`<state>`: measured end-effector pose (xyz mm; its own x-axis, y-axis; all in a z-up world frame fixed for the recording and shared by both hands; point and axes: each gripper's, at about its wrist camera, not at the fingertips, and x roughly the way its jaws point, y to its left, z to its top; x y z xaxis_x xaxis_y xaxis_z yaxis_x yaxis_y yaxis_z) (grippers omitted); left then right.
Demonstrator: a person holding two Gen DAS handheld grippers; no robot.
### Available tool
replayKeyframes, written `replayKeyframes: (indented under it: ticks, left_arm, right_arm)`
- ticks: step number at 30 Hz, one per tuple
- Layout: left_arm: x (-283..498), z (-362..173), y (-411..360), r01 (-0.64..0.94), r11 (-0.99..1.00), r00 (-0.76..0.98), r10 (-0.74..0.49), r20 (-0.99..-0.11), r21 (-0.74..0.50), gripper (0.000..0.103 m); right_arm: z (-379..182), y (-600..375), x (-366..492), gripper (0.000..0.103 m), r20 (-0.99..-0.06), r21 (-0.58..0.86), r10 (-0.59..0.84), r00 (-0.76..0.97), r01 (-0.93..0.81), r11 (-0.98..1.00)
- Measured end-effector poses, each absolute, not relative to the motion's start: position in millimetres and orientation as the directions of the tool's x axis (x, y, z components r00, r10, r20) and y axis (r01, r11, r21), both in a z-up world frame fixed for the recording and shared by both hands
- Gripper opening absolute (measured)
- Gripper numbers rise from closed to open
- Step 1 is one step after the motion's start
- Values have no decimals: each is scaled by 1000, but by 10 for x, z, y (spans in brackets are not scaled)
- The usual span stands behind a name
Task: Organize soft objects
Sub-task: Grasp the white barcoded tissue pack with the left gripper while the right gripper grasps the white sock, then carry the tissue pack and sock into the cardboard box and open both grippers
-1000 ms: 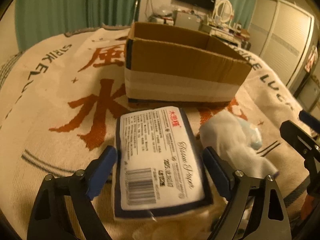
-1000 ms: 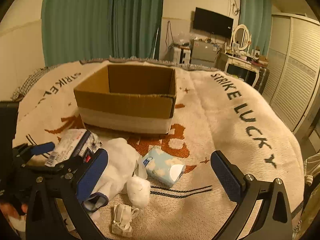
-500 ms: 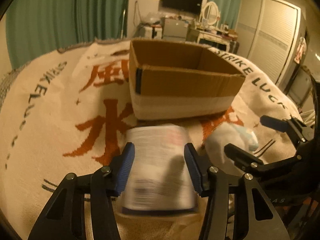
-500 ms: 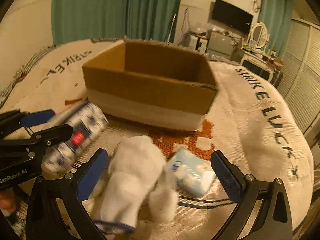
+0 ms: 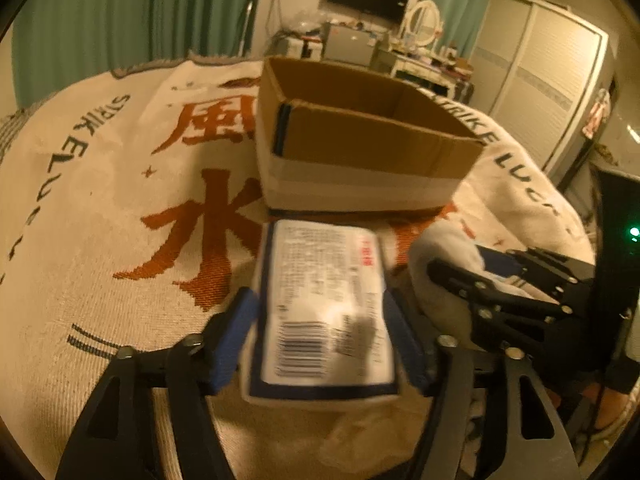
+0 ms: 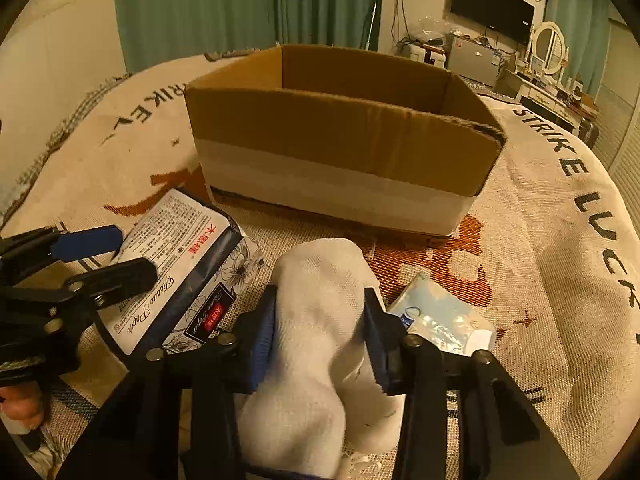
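Observation:
My left gripper point(image 5: 324, 336) is shut on a white and navy tissue paper pack point(image 5: 324, 300), held a little above the blanket in front of the open cardboard box point(image 5: 360, 152). The pack point(image 6: 180, 276) and left gripper point(image 6: 100, 256) also show in the right wrist view. My right gripper point(image 6: 320, 340) is shut on a bundle of white socks point(image 6: 320, 320), just short of the box point(image 6: 340, 140). The right gripper point(image 5: 492, 280) shows at the right of the left wrist view. A small light-blue tissue packet point(image 6: 444, 324) lies on the blanket to the right of the socks.
Everything sits on a beige blanket point(image 6: 560, 240) with orange characters and "STRIKE LUCKY" lettering. Behind are green curtains point(image 6: 240, 8), a TV point(image 6: 492, 8), a dresser with a mirror point(image 6: 552, 48) and wardrobe doors point(image 5: 540, 100).
The right gripper moved left and closed on the white socks. The left gripper closed on the tissue pack and lifted it toward the box.

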<state>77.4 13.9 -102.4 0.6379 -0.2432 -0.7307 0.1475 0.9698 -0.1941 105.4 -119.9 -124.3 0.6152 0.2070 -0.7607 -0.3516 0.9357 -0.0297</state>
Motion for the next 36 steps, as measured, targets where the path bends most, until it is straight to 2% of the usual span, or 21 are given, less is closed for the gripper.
replayKeyframes:
  ticks: [1, 2, 6, 11, 13, 14, 15, 16, 19, 28, 36]
  left_arm:
    - [773, -1021, 121, 155, 969, 638, -248, -729, -195, 84]
    - [780, -1033, 92, 161, 968, 634, -250, -732, -191, 85]
    - [898, -1272, -6, 123, 986, 593, -166, -788, -115, 85]
    - [990, -1457, -12, 71, 997, 576, -51, -816, -12, 86]
    - [1039, -1571, 31, 51, 999, 537, -40, -843, -15, 85]
    - [1053, -1611, 64, 48, 998, 518, -67, -853, -50, 80]
    - [1041, -1616, 110, 40, 996, 516, -94, -852, -86, 61]
    - [1027, -1589, 129, 38, 995, 522, -98, -847, -92, 47]
    - [919, -1411, 169, 55, 990, 568, -140, -811, -132, 42]
    - [628, -636, 39, 115, 993, 733, -112, -671, -40, 40]
    - [1055, 13, -4, 167, 986, 806, -147, -573, -19, 40]
  right_arm:
    - [-1223, -1215, 1036, 37, -756, -24, 215, 619, -354, 935]
    - [-1205, -1226, 1020, 37, -752, -19, 222, 620, -357, 934]
    - [-1146, -1259, 969, 37, -740, -14, 234, 631, -362, 932]
    - [-1129, -1326, 956, 37, -737, 10, 250, 628, -359, 933]
    - [-1117, -1353, 931, 37, -734, 17, 254, 630, -357, 934]
    - [-1103, -1365, 916, 38, -731, 20, 257, 632, -356, 934]
    - [-1090, -1378, 899, 38, -728, 21, 259, 635, -356, 934]
    - [-1071, -1396, 873, 38, -724, 22, 260, 639, -355, 935]
    - [-990, -1446, 795, 38, -708, 22, 262, 656, -350, 937]
    - [-644, -1562, 650, 38, -646, 31, 285, 708, -348, 937]
    - [178, -1580, 942, 37, -508, 6, 334, 794, -384, 923]
